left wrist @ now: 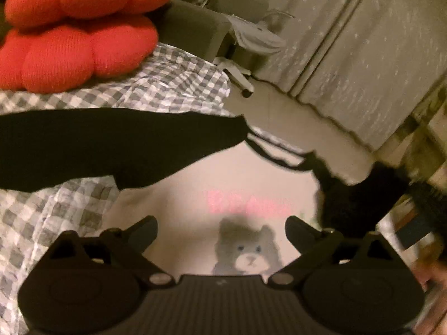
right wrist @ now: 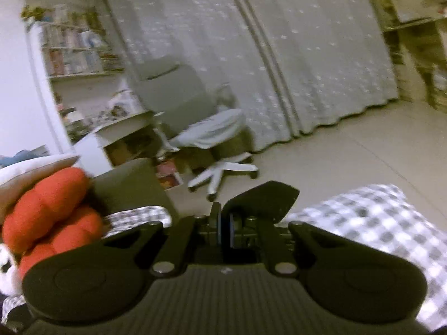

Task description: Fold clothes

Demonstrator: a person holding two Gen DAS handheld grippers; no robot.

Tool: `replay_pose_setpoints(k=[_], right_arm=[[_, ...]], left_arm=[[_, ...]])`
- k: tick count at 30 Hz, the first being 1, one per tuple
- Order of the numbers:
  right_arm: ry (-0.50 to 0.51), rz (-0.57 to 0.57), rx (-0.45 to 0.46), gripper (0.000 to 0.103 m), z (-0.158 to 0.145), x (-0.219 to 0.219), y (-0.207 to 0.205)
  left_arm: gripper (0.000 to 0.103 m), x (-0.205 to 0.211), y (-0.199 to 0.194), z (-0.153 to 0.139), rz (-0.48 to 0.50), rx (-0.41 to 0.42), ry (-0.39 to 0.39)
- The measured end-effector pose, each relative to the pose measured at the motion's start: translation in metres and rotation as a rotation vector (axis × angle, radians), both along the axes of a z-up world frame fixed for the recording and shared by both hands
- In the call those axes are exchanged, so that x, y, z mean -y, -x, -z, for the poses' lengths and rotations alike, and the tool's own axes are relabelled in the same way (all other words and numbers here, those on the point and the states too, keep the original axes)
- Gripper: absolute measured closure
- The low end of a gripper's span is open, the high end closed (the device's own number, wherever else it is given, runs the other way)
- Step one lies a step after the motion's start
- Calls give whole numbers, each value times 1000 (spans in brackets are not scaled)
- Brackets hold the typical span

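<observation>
A white T-shirt (left wrist: 201, 184) with black sleeves, pink letters and a grey cat print lies on the checkered bedspread (left wrist: 156, 83). Its left black sleeve (left wrist: 111, 142) stretches out flat to the left. The right black sleeve (left wrist: 352, 195) is raised and blurred toward the right edge. My left gripper (left wrist: 222, 231) hovers open over the shirt's chest, nothing between its fingers. In the right wrist view my right gripper (right wrist: 223, 220) is shut, and a flap of black sleeve cloth (right wrist: 262, 198) sticks up from its jaws.
A red knitted cushion (left wrist: 78, 30) sits at the bed's far left, seen also as a red cushion (right wrist: 50, 212) in the right wrist view. Beyond the bed stand a grey office chair (right wrist: 195, 117), a pale curtain (right wrist: 279, 55), bookshelves (right wrist: 75, 53) and bare floor (right wrist: 349, 156).
</observation>
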State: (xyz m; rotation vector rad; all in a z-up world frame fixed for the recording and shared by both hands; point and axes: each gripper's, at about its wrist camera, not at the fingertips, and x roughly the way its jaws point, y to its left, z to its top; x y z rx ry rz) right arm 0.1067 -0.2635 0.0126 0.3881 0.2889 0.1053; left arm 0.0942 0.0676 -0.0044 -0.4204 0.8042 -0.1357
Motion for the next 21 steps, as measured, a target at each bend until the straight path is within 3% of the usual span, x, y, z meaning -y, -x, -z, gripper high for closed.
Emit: replay_pose_setpoints(k=[6, 10, 13, 21], right_arm=[[7, -112, 10, 97, -3, -30, -11], [27, -187, 9, 97, -6, -57, -15], [41, -248, 10, 97, -6, -78, -15], [99, -394, -40, 97, 10, -129, -13]], left_arm=[[6, -25, -4, 3, 7, 3, 205], [6, -42, -15, 16, 42, 2, 418], [6, -51, -25, 26, 42, 9, 532], [6, -58, -37, 39, 64, 74, 599]])
